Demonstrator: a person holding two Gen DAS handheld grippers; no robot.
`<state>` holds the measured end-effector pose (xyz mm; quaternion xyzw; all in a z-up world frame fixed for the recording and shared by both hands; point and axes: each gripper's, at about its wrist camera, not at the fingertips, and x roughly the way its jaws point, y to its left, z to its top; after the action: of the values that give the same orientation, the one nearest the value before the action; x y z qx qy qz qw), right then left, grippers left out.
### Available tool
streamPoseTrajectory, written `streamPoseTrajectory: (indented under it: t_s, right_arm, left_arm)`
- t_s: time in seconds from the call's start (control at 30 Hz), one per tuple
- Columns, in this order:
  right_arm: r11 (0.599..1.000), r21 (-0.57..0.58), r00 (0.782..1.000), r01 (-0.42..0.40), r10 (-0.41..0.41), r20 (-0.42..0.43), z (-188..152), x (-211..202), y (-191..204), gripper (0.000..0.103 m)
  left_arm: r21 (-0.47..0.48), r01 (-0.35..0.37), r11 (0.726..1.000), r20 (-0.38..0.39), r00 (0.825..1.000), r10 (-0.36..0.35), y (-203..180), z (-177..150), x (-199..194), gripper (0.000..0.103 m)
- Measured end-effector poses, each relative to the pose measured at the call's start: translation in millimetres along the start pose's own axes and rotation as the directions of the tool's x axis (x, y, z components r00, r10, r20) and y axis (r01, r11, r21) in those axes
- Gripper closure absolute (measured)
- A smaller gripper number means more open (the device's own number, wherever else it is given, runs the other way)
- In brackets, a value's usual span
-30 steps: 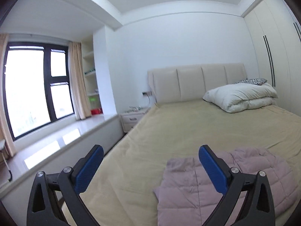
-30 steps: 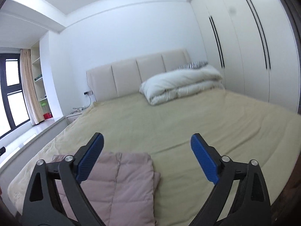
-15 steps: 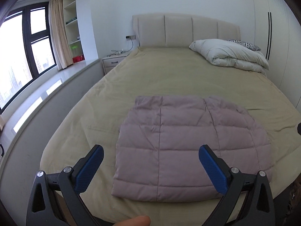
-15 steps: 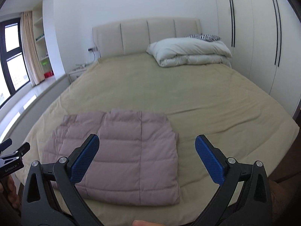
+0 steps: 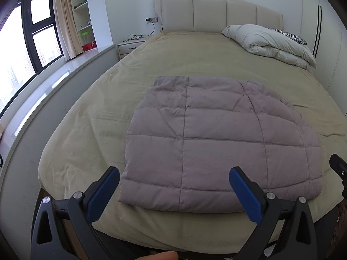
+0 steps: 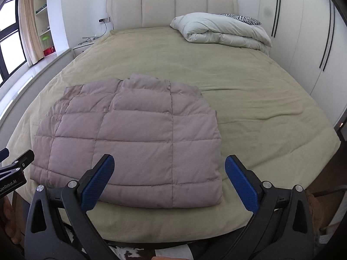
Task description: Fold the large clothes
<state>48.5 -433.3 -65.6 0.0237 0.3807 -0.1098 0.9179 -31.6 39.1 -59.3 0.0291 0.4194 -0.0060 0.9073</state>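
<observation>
A mauve quilted down jacket (image 5: 216, 143) lies folded flat near the foot of the bed (image 5: 91, 130); it also shows in the right wrist view (image 6: 134, 143). My left gripper (image 5: 173, 191) is open and empty, hovering over the jacket's near edge. My right gripper (image 6: 168, 181) is open and empty, above the jacket's near right corner. The left gripper's tip (image 6: 15, 164) shows at the left edge of the right wrist view, and the right gripper's tip (image 5: 338, 166) at the right edge of the left wrist view.
The bed has a tan cover (image 6: 249, 91) and a beige headboard (image 6: 173, 8). A folded white duvet (image 6: 221, 32) with a zebra pillow lies at its head. A nightstand (image 5: 130, 45), a window ledge (image 5: 54, 82) on the left and white wardrobes (image 6: 303, 32) on the right border the bed.
Both grippers tilted down from facing the headboard and wall to looking down at the jacket. Both jaws stayed open. The jacket has not moved.
</observation>
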Motion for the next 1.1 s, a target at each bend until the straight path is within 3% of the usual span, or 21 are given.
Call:
streamPoseTrajectory:
  t_s: [0.23, 1.1]
  right_arm:
    - [1.000, -0.023, 0.999, -0.004, 0.003, -0.044, -6.2, 7.7, 6.7, 0.000]
    - [0.999, -0.028, 0.997, -0.025, 0.023, -0.073, -5.2, 23.1, 13.0, 0.000]
  left_arm:
    - [-0.003, -0.001, 1.000, -0.007, 1.000, 0.001, 0.4, -1.9, 3.5, 0.000]
    - [0.004, 0.000, 1.000, -0.019, 1.000, 0.000, -2.8, -3.2, 6.2, 0.000]
